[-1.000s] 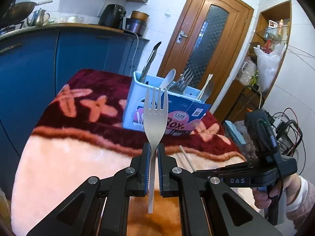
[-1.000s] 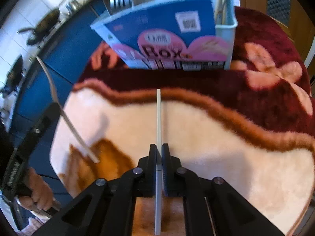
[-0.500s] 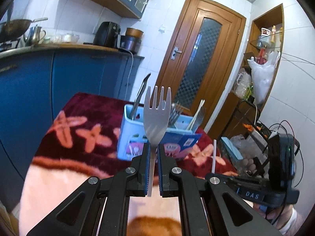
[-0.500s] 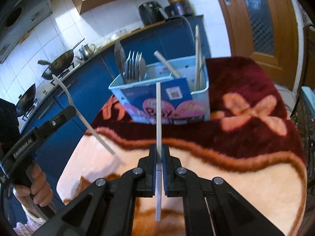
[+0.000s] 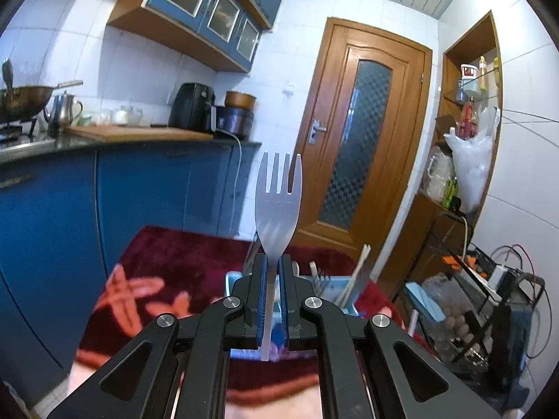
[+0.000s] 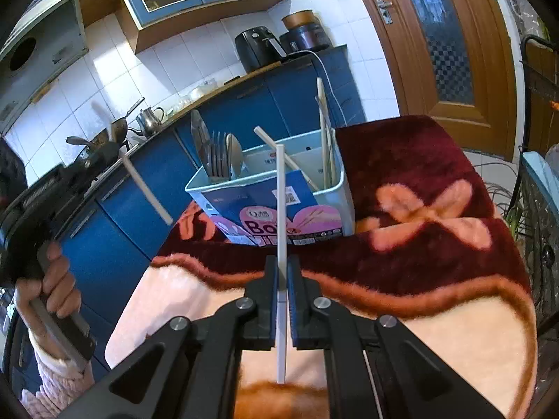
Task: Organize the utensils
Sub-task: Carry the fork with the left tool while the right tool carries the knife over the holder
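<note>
My left gripper (image 5: 273,272) is shut on a white plastic fork (image 5: 277,202), tines up, held above the table; its handle (image 6: 146,188) shows in the right wrist view. My right gripper (image 6: 282,272) is shut on a white chopstick (image 6: 280,202), held upright in front of the light blue utensil box (image 6: 279,209). The box holds metal forks and a spoon (image 6: 218,160) on its left side and chopsticks (image 6: 325,132) on its right. In the left wrist view the box (image 5: 335,286) sits low, mostly hidden behind my fingers.
A red and cream fleece blanket (image 6: 419,244) covers the table. Blue kitchen cabinets (image 5: 104,209) stand to the left and behind. A wooden door (image 5: 363,139) is at the back. A wire rack with cables (image 5: 489,296) stands to the right.
Both grippers have risen and tilted up. The fork and the chopstick came up off the blanket with them. The box now sits lower in both views.
</note>
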Available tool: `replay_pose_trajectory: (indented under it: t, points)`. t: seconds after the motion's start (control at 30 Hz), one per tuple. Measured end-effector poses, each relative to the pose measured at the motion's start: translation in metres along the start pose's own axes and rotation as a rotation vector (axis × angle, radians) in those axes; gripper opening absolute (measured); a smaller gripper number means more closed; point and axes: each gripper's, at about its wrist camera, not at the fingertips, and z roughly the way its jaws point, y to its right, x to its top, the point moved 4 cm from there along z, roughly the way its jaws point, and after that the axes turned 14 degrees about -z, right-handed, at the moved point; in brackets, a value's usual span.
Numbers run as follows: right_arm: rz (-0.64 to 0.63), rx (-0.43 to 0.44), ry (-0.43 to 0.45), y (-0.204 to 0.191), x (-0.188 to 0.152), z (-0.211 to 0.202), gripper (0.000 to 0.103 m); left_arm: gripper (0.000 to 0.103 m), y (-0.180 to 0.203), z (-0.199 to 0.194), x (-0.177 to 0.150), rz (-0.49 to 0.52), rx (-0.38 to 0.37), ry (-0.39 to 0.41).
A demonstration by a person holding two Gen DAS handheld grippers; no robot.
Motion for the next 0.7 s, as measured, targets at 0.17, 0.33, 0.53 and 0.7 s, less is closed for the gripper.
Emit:
replay_pose_trajectory:
  t: [0.17, 0.33, 0.53, 0.7]
  points:
    - [-0.002, -0.005, 0.016, 0.002, 0.001, -0.004, 0.007, 0.006, 0.005, 0.015, 0.014, 0.033, 0.01, 0.067]
    - [-0.023, -0.035, 0.036, 0.002, 0.004, -0.007, 0.007, 0.006, 0.004, 0.033, 0.021, 0.034, 0.017, 0.096]
    - [-0.053, -0.079, 0.073, 0.003, 0.012, -0.013, 0.007, 0.006, -0.01, 0.054, 0.014, -0.002, 0.012, 0.103]
    - [-0.079, -0.118, 0.111, 0.004, 0.022, -0.018, 0.007, 0.006, -0.023, 0.07, 0.001, -0.01, 0.041, 0.104]
